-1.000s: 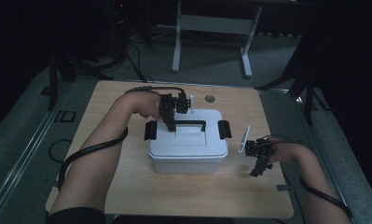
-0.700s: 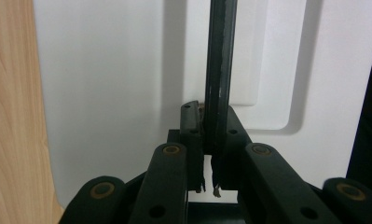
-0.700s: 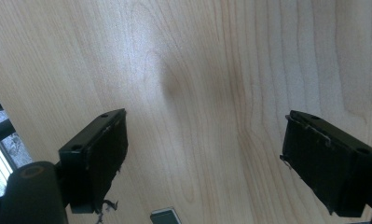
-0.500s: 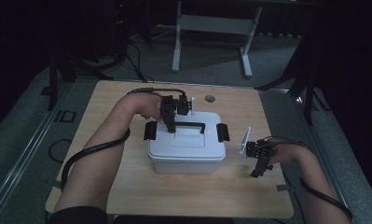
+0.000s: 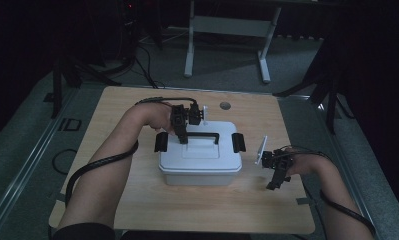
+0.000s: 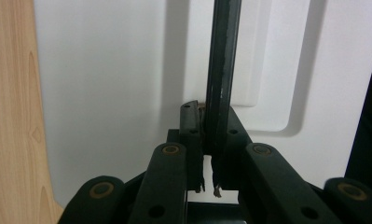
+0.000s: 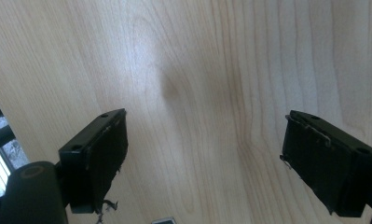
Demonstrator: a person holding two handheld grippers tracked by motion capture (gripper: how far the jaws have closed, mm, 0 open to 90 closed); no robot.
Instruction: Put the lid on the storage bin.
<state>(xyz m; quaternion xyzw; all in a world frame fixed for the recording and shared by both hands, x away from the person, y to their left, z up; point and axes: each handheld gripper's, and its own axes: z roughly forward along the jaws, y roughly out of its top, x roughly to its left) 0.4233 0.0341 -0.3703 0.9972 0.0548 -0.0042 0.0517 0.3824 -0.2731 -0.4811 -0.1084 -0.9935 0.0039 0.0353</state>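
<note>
Dark floor and stands are seen around the wooden surface (image 5: 137,210), at whose middle a white lidded box (image 5: 201,162) is set. Its black handle (image 5: 203,135) is pinched by the left claw (image 5: 182,139), probably so the lid can be lifted, while the right claw (image 5: 276,184) is kept spread over bare wood beside the box

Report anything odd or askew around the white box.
Nothing stands out. The box sits square on the table, lid on, both side latches down. The left gripper is shut on its handle; the right gripper is open beside it.
</note>
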